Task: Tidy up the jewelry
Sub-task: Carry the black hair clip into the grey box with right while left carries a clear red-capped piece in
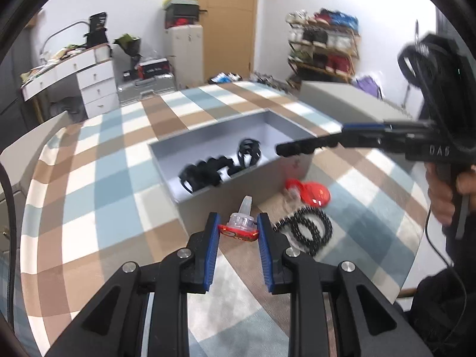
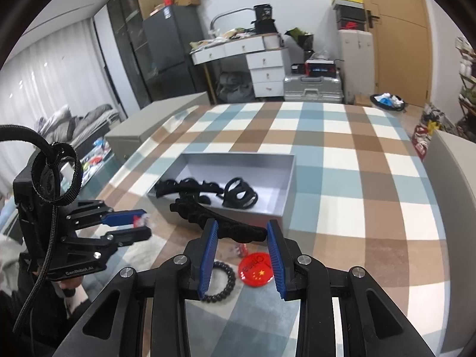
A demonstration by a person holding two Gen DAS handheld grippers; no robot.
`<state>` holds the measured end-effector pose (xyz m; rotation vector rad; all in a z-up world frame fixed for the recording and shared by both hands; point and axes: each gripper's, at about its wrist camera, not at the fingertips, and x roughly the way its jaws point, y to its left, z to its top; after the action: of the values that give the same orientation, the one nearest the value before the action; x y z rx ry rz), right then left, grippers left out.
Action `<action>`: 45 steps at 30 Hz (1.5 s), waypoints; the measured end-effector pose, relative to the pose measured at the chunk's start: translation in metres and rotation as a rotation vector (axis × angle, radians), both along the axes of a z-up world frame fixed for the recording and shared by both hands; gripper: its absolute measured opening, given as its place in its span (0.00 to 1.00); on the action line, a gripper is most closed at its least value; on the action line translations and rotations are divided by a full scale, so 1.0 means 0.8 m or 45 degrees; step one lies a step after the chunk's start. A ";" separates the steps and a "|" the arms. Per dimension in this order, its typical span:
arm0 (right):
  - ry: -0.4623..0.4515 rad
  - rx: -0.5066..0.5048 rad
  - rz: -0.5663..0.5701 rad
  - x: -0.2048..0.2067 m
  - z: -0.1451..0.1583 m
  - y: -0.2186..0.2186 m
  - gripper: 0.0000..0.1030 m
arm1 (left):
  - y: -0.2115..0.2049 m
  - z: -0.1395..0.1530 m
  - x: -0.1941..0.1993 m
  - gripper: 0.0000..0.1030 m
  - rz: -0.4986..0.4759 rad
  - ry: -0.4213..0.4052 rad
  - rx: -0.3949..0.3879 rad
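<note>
Left wrist: claw [image 1: 238,226] clamping red badge [image 1: 238,232]

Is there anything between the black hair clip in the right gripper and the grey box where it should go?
Nothing visible. The black hair clip hangs just before the grey box's near wall, and the box is open on top.

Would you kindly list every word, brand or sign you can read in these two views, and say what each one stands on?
"GenRobot.AI": white letters on the body of the left gripper, seen from the right wrist.
"DAS": pale letters on the body of the right gripper, seen from the left wrist; blurred, so uncertain.
Yellow stars, a sign and no words, on the red round badge.
Print on the red clip in the left gripper: too blurred to read.
</note>
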<state>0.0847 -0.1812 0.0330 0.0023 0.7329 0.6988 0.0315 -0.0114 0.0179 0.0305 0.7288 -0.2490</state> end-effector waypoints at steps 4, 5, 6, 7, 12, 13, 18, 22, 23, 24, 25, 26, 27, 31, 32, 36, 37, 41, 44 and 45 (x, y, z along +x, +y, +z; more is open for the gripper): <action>0.004 0.017 -0.018 0.004 0.000 -0.004 0.31 | 0.014 0.007 0.004 0.19 0.068 -0.044 -0.071; 0.003 0.019 -0.023 0.004 0.000 -0.004 0.31 | 0.015 0.007 0.006 0.19 0.077 -0.050 -0.079; 0.006 0.018 -0.023 0.005 0.000 -0.003 0.31 | 0.016 0.007 0.009 0.19 0.085 -0.056 -0.078; 0.006 0.018 -0.024 0.005 0.000 -0.003 0.31 | 0.015 0.008 0.010 0.19 0.087 -0.058 -0.075; 0.004 0.023 -0.036 0.006 0.000 -0.004 0.31 | 0.017 0.006 0.028 0.19 0.112 -0.056 -0.069; 0.001 0.027 -0.041 0.005 0.001 -0.004 0.31 | 0.018 0.007 0.029 0.19 0.112 -0.057 -0.069; -0.013 0.047 -0.062 0.007 0.003 -0.008 0.31 | 0.022 0.006 0.037 0.19 0.151 -0.062 -0.051; -0.018 0.069 -0.076 0.009 0.003 -0.009 0.31 | 0.025 0.004 0.041 0.19 0.178 -0.055 -0.059; -0.021 0.076 -0.081 0.010 0.004 -0.008 0.31 | 0.026 0.004 0.043 0.19 0.183 -0.054 -0.060; -0.024 0.080 -0.086 0.010 0.004 -0.008 0.31 | 0.025 0.003 0.044 0.19 0.186 -0.054 -0.055; -0.029 0.088 -0.094 0.010 0.005 -0.008 0.31 | 0.024 0.003 0.045 0.19 0.192 -0.058 -0.043; -0.033 0.095 -0.099 0.010 0.006 -0.007 0.31 | 0.022 0.003 0.047 0.19 0.203 -0.063 -0.024; -0.041 0.109 -0.117 0.011 0.007 -0.007 0.31 | 0.022 0.003 0.050 0.19 0.213 -0.064 -0.010; -0.057 0.150 -0.171 0.017 0.010 -0.006 0.31 | 0.021 0.001 0.057 0.19 0.234 -0.056 0.020; -0.058 0.157 -0.180 0.018 0.010 -0.006 0.31 | 0.021 0.000 0.059 0.19 0.239 -0.057 0.034; -0.066 0.149 -0.213 0.028 0.008 0.002 0.31 | 0.018 -0.002 0.060 0.19 0.230 -0.051 0.043; -0.071 0.145 -0.219 0.031 0.006 0.005 0.31 | 0.015 -0.002 0.060 0.19 0.221 -0.051 0.054; -0.051 0.121 -0.214 0.043 -0.003 0.015 0.31 | 0.009 -0.004 0.063 0.19 0.202 -0.043 0.081; -0.049 0.093 -0.187 0.047 -0.009 0.027 0.31 | 0.011 -0.004 0.066 0.19 0.206 -0.034 0.089; -0.050 0.086 -0.179 0.048 -0.010 0.031 0.31 | 0.012 -0.004 0.066 0.19 0.205 -0.031 0.090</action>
<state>0.1228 -0.1565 0.0249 0.1010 0.6647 0.5874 0.0842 -0.0021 0.0147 0.0417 0.7113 -0.0687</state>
